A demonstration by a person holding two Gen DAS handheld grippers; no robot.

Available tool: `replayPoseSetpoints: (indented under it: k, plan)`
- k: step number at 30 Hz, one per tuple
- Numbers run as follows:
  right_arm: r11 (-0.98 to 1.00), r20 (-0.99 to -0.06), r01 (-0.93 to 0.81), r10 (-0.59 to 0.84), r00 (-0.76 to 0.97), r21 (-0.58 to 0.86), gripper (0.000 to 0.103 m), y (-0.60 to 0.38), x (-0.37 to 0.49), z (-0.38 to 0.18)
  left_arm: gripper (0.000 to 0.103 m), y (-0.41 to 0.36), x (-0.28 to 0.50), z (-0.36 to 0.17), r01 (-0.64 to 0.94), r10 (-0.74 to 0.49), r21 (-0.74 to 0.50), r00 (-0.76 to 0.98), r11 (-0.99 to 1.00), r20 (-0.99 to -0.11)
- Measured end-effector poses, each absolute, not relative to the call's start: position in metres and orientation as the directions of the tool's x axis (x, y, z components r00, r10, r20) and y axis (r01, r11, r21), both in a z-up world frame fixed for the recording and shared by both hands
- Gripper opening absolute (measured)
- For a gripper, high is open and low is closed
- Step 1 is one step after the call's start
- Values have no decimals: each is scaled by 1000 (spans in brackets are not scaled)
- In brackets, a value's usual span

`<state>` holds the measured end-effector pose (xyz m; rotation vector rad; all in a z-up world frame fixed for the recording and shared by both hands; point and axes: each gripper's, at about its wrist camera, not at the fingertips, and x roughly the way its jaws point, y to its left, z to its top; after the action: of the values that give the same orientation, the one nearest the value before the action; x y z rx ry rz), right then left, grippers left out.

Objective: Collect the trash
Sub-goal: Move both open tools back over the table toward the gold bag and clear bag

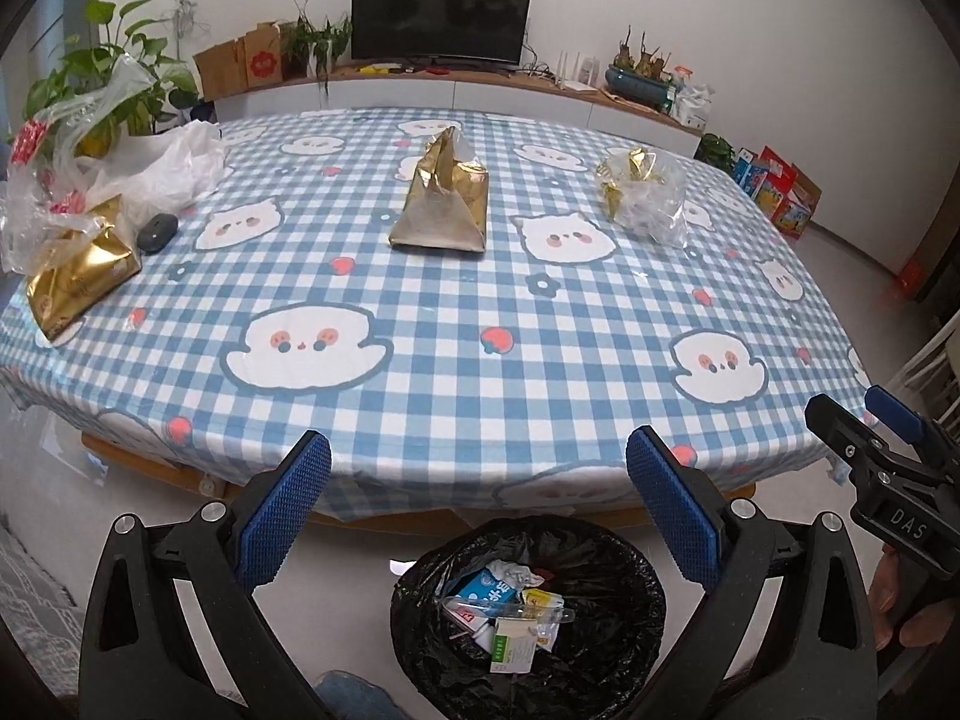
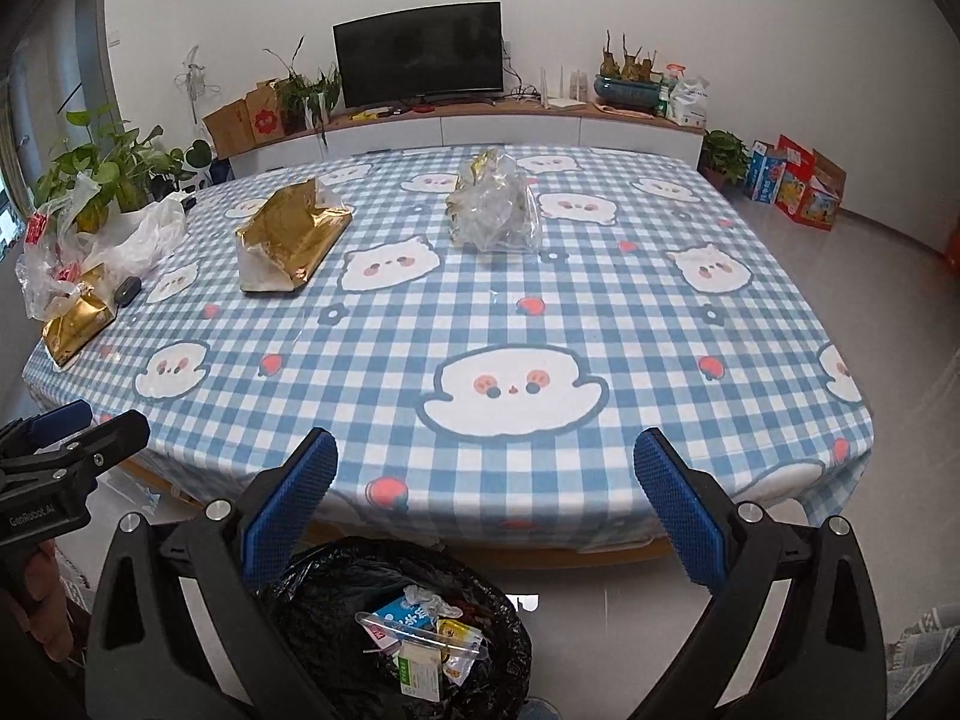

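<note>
Both wrist views look forward from just off the near edge of the tabletop [image 1: 456, 324], toward the monitor [image 1: 441, 15] wall. The left sits left of the right; both share the tabletop and bin [image 2: 336, 612] below.

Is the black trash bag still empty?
No, the black trash bag already holds a blue-and-white carton and other wrappers, seen below the open left claw.
</note>
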<state>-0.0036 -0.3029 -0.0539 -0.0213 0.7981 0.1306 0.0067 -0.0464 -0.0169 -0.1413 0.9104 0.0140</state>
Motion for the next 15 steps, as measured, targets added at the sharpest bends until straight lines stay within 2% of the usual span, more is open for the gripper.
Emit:
replayPoseSetpoints:
  k: [15]
  plan:
    - [988,-715,-151,77,695,-40,95,-280,89,-52,97,-9,102,-20,-109,13,-67,604,992,-797]
